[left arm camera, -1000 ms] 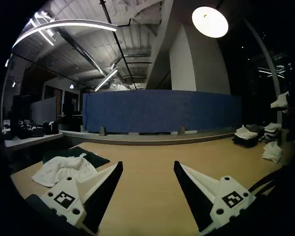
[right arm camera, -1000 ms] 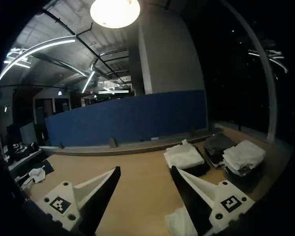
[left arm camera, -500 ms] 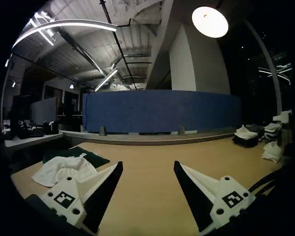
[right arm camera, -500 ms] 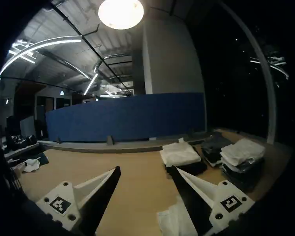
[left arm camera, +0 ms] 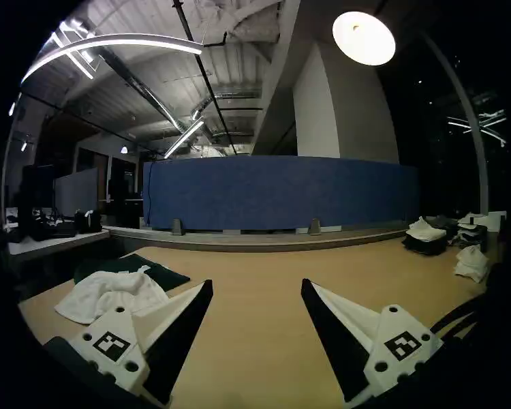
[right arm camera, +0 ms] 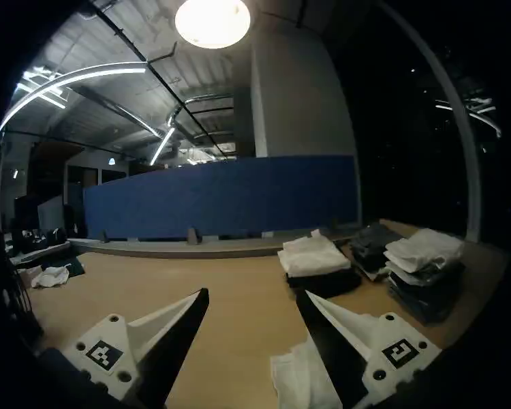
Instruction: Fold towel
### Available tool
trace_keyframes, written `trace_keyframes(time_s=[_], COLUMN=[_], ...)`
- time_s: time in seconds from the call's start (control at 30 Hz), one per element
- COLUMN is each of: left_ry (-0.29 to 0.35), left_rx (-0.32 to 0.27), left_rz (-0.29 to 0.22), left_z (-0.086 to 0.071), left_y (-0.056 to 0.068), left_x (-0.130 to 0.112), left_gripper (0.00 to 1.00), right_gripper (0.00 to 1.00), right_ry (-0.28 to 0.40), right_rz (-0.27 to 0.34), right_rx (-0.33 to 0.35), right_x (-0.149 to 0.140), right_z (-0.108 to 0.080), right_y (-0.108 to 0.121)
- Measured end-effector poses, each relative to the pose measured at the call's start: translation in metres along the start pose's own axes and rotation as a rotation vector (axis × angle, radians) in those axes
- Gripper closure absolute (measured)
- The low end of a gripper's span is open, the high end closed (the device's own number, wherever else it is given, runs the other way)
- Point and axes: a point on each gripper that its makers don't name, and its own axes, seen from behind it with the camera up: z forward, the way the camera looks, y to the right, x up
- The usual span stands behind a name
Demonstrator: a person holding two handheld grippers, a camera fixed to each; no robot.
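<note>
On the wooden table [left arm camera: 269,266], near one finger of my left gripper [left arm camera: 255,282], the crumpled white towel [left arm camera: 112,293] lies partly across a dark green cloth [left arm camera: 153,271]; that gripper and my right gripper [right arm camera: 251,292] both stand wide apart and empty, and I judge the towel light, soft and limp, best pinched at two corners.

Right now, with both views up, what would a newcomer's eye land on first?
Probably the bright round lamp overhead and the long blue partition along the table's far edge. Then the towels: a crumpled white towel on a dark cloth left of the open left gripper, folded stacks at the right of the right gripper view, and a loose white towel beside the open right gripper's right finger.
</note>
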Motion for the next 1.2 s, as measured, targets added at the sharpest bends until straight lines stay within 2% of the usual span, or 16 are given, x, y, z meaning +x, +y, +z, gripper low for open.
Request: trace_keyframes(time_s=[0.3,0.5,1.07,1.2], left_ry=[0.000,0.000,0.000,0.000], left_rx=[0.000,0.000,0.000,0.000], left_rz=[0.000,0.000,0.000,0.000], left_z=[0.000,0.000,0.000,0.000], left_y=[0.001,0.001,0.001,0.000], left_x=[0.000,0.000,0.000,0.000], left_gripper=[0.04,0.03,0.03,0.03], right_gripper=[0.00,0.00,0.01,0.00], right_ry=[0.038,0.044,0.059,0.059], right_rz=[0.016,0.015,-0.074,-0.077], right_rx=[-0.022,-0.019,-0.018,-0.026], right_x=[-0.002,-0.008,-0.019,-0.018], right_z=[0.003,0.002,0.006,0.006], right_y=[0.009,0.007,-0.008,-0.007])
